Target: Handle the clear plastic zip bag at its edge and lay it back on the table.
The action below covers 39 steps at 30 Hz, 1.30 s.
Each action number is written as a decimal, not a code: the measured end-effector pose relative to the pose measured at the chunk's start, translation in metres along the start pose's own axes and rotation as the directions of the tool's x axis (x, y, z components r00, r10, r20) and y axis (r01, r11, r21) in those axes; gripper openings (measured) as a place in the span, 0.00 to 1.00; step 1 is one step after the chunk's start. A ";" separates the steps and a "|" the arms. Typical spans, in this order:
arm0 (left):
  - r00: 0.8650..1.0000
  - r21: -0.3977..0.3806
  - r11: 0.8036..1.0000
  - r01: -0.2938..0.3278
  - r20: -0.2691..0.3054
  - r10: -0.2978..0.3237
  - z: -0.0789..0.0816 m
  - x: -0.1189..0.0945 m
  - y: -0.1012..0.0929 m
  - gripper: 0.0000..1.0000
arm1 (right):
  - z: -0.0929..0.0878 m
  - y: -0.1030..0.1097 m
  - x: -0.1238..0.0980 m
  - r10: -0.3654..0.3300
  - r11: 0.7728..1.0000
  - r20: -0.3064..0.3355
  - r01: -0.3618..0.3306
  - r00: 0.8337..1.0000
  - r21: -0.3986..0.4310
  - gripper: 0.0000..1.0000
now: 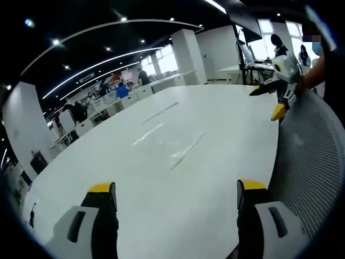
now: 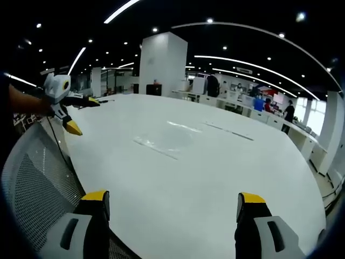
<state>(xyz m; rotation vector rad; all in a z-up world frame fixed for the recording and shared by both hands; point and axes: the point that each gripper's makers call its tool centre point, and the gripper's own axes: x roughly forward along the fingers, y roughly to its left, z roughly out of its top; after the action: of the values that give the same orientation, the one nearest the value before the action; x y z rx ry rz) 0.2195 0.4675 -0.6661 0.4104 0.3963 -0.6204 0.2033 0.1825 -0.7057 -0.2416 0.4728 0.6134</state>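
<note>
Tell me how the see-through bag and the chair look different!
The clear zip bag lies flat on the white table; the mesh chair back stands beside the table's edge. The bag is see-through and smooth; the chair back is grey with tiny holes. Neither is held by a gripper.

We count one clear plastic zip bag (image 2: 164,141) lying flat on one large white table (image 2: 215,178). We see two grippers (each with two yellow-tipped jaws): the left gripper (image 1: 178,189) and the right gripper (image 2: 172,200). One grey mesh chair back (image 1: 318,162) stands at the table's edge, and one white pillar (image 2: 163,63) rises behind.
</note>
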 end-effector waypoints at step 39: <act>0.993 0.213 0.971 0.106 -0.069 -0.093 0.002 0.048 0.037 0.89 | 0.000 -0.002 -0.001 -0.016 1.000 -0.011 0.016 1.000 -0.005 0.98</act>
<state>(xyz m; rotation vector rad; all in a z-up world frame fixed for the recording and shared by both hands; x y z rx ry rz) 0.2790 0.4709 -0.6780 0.6209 0.4087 -0.7539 0.2038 0.1803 -0.7055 -0.2530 0.4794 0.5974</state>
